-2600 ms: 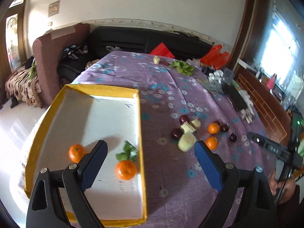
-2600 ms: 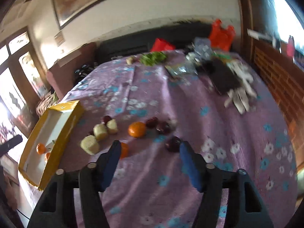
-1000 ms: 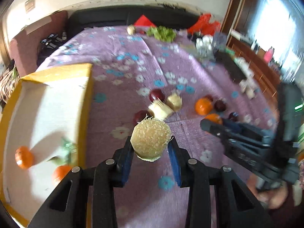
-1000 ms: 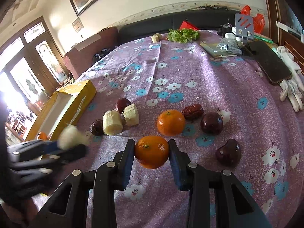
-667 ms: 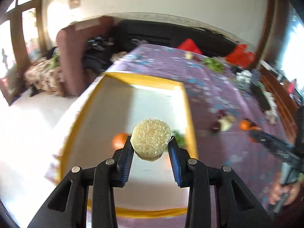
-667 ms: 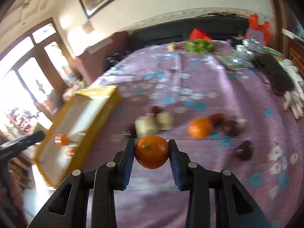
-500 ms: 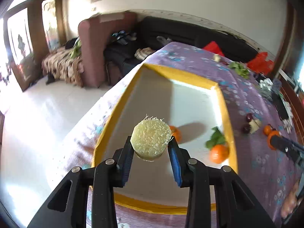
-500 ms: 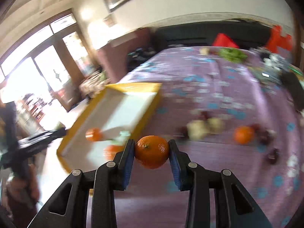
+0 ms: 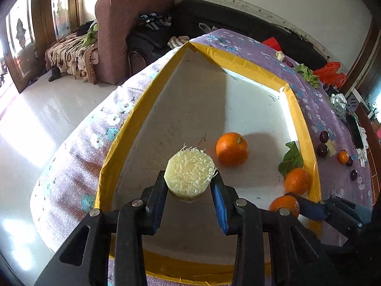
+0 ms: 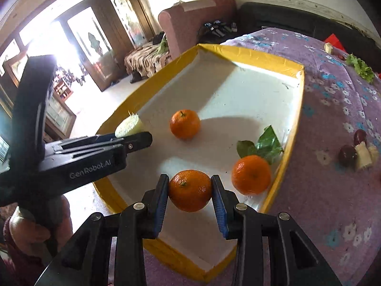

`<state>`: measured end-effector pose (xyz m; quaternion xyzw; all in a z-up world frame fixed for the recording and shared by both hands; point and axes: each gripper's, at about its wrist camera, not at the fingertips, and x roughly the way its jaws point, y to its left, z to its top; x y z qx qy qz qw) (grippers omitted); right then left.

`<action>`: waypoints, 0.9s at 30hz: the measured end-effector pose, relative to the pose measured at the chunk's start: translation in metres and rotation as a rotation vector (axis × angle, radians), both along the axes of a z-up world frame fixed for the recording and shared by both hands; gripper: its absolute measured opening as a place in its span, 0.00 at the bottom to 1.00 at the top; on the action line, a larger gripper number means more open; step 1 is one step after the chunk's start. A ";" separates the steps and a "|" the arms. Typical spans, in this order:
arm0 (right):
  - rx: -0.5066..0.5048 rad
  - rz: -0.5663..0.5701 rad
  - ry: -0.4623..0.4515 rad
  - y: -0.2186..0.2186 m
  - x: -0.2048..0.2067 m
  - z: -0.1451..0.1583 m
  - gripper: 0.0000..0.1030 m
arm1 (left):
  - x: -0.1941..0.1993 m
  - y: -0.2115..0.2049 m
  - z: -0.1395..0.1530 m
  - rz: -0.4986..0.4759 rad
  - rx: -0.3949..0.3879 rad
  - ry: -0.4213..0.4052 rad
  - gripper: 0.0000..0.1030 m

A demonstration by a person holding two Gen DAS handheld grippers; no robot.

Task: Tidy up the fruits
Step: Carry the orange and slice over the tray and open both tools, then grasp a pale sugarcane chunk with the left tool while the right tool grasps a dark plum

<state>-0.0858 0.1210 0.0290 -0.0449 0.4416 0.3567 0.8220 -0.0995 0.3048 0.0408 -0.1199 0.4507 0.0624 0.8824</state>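
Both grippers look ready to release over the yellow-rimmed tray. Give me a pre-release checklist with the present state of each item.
1. Left gripper grips the pale sugarcane piece firmly: ok.
2. Right gripper grips the mandarin firmly: ok.
3. Both loads are over the tray interior: ok.
4. Bare floor below each load, away from the loose mandarin and the leafy mandarin: ok.
5. Drop height low enough: cannot tell.
6. Grippers apart from each other: ok.

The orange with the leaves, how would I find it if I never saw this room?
Find the big yellow-edged tray on the purple flowered tablecloth. Inside, by its right wall, lies the orange with leaves. It alone has green leaves; another orange is bare, and a third is gripped.
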 end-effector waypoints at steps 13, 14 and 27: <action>0.054 -0.035 -0.110 -0.023 -0.018 0.029 0.57 | -0.034 -0.003 0.065 0.066 0.001 -0.178 0.75; 0.063 -0.048 -0.114 -0.030 -0.019 0.031 0.58 | -0.037 -0.006 0.070 0.059 0.006 -0.204 0.76; 0.104 -0.474 -0.145 -0.225 -0.024 0.037 0.68 | -0.045 -0.096 0.104 -0.082 0.082 -0.339 1.00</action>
